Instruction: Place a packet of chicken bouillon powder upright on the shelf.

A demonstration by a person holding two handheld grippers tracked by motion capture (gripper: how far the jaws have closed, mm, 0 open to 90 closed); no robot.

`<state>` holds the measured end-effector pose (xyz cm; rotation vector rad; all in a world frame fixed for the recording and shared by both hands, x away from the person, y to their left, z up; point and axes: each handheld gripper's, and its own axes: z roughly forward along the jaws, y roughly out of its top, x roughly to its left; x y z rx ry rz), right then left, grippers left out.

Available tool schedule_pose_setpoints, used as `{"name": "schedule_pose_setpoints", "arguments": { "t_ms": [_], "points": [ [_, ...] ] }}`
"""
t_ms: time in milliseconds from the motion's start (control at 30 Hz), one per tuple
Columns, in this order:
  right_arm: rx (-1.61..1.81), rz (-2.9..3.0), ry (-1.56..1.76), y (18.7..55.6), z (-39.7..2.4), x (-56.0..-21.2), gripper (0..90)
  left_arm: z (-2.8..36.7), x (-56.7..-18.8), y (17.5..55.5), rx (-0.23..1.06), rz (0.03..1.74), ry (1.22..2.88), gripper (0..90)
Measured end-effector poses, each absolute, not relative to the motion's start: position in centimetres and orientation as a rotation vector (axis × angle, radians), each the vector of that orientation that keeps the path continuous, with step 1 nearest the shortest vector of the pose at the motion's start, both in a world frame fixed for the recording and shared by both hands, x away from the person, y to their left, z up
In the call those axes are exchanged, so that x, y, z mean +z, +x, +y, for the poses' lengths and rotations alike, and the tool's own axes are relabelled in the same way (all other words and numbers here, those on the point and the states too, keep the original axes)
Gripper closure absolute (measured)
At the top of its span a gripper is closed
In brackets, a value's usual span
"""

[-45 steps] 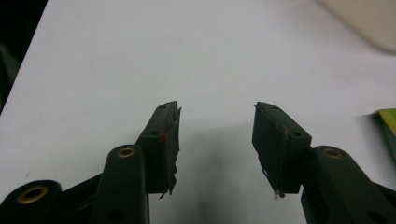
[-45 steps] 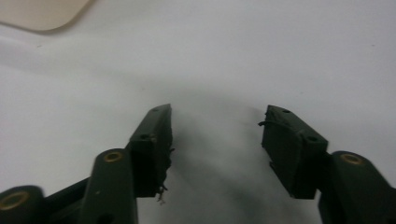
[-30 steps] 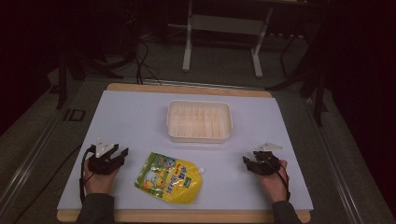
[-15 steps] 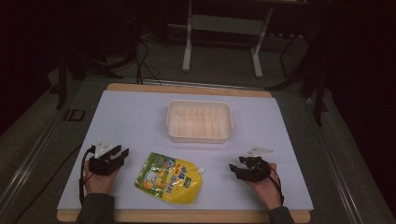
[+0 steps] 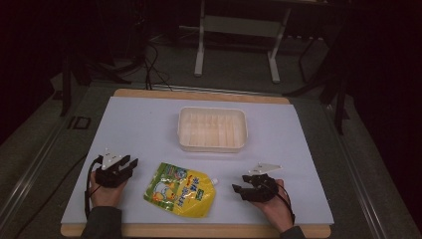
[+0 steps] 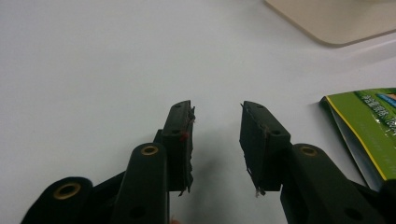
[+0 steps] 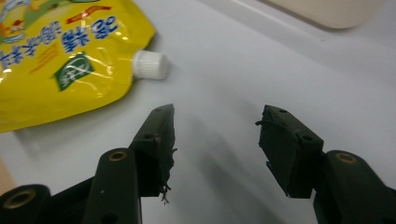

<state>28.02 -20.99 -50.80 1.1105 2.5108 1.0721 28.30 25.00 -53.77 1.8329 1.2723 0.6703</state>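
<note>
A yellow and green spouted pouch (image 5: pixel 180 190) lies flat near the table's front edge, its white cap (image 5: pixel 215 179) pointing right. My left gripper (image 5: pixel 130 163) rests on the mat just left of the pouch, open and holding nothing. In the left gripper view, the gripper (image 6: pixel 215 109) has bare mat between its jaws and the pouch's green edge (image 6: pixel 373 126) at the right. My right gripper (image 5: pixel 240 183) sits right of the cap and points at it, open and a short way off. The right gripper view shows the gripper (image 7: pixel 217 114) with the cap (image 7: pixel 150 64) and pouch (image 7: pixel 60 60) just ahead to the left.
A cream plastic tray (image 5: pixel 213 147) stands at the middle of the white mat (image 5: pixel 149 124), behind the pouch. Its corner appears in the left gripper view as the tray (image 6: pixel 336 23) and in the right gripper view as the tray (image 7: pixel 336 11). Beyond the table is dark floor with a metal stand (image 5: pixel 201 55).
My right hand has slid left along the table's front, from the right edge of the mat to close beside the pouch's cap. The left hand and the pouch have stayed put.
</note>
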Motion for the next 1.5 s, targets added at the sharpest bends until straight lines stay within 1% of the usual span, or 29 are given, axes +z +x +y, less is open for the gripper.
{"name": "schedule_pose_setpoints", "arguments": {
  "t_ms": [433, 1000, 1233, 1300, 1500],
  "points": [
    [1.178, 2.575, 1.149, 27.3, -19.7, -50.9, 43.3, 24.9, -53.8, 28.3, 0.678, 1.271, 1.828, 62.1],
    [1.177, 2.745, 1.006, 25.4, -16.4, -51.6, 42.3, 24.8, -53.8, 28.3, 0.686, 1.268, 1.841, 61.4],
    [1.212, 2.805, 1.008, 25.1, -15.8, -51.9, 39.5, 24.7, -53.8, 28.3, 0.692, 1.268, 1.842, 61.1],
    [1.227, 2.806, 1.053, 25.1, -15.6, -52.0, 35.8, 24.7, -53.7, 28.3, 0.694, 1.266, 1.843, 61.0],
    [1.252, 2.828, 1.089, 25.1, -15.2, -52.1, 32.4, 24.6, -53.7, 28.3, 0.699, 1.26, 1.846, 60.8]
  ]
}}
